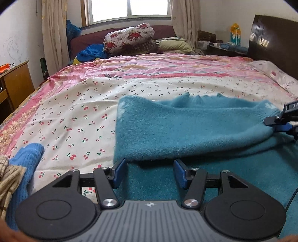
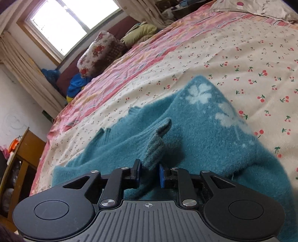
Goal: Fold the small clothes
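While my right tongs point(image 2: 150, 172) pinch the teal sweater point(image 1: 186, 126) cuff point(image 2: 155, 150) over the bed point(image 1: 78, 119), my left tongs point(image 1: 150, 172) gape empty; next, lay sleeve across body.

A cherry-print sheet point(image 1: 78, 115) covers the bed, with a floral bundle point(image 1: 128, 37) under the window point(image 1: 130, 8).

Bed point(image 1: 152, 61), cherry-print sheet point(image 1: 78, 111), teal sweater point(image 1: 186, 130), blue knit point(image 1: 28, 154)
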The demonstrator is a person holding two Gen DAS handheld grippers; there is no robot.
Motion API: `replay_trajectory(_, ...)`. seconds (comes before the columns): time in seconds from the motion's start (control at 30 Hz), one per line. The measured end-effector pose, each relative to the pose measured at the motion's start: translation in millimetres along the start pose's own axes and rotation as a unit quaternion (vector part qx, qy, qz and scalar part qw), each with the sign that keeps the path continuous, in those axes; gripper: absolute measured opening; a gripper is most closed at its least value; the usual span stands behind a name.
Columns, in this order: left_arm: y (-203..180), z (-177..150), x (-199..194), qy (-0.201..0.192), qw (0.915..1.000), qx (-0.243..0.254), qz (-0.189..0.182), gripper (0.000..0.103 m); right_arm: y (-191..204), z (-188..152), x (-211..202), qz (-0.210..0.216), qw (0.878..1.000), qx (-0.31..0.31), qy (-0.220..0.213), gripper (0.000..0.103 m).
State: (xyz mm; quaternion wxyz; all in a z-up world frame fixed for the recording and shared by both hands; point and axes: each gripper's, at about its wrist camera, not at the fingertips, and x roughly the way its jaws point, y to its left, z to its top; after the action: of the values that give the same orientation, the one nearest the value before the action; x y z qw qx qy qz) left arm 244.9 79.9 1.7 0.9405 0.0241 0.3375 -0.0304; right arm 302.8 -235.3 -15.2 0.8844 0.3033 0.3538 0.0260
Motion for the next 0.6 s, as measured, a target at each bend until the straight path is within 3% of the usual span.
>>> replay_trajectory(0.17, 3, 0, -9, -0.009, 0.9999, -0.011, 0.001, 0.06, -2, -3, -15, -0.009, 1.0, -0.026, -0.015, 0.026)
replay_trajectory(0.4, 4, -12, -18, 0.005, 0.9999, -0.008, 0.007, 0.06, 6, 1, -18, -0.067, 0.992, -0.1, -0.033, 0.027)
replay_trajectory(0.6, 13, -35, -39, 0.025, 0.9993, -0.028, 0.003, 0.06, 0, -1, -33, -0.066, 0.991, -0.117, -0.027, 0.027)
